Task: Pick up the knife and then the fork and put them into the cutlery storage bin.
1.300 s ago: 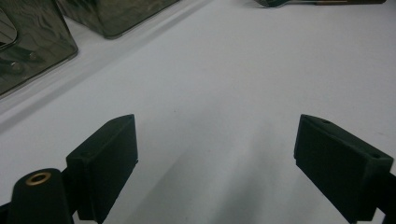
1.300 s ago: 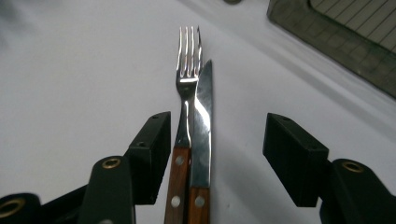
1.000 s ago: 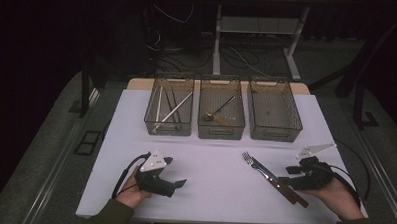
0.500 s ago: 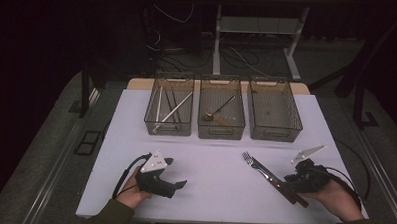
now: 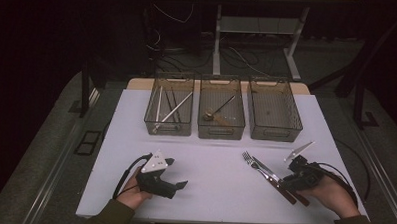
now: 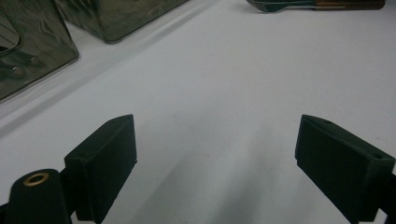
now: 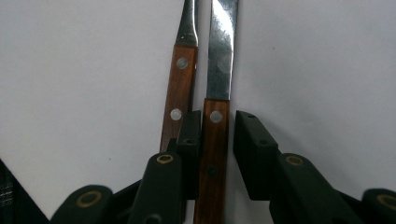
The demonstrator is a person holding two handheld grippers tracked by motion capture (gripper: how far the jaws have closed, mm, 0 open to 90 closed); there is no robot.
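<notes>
Right gripper [image 7: 215, 135] low on the table [image 5: 214, 185], jaws just been closing, now narrow around the knife [image 7: 215, 140] handle; the left pad touches it, a slight gap shows at the right pad. Fork [image 7: 180, 88] lies just beside the knife, outside the jaws. Left gripper [image 5: 177, 174] gapes wide, holding nothing, well apart from the knife.

Brown wooden knife handle [image 7: 214, 154], white table [image 7: 327, 70]
</notes>
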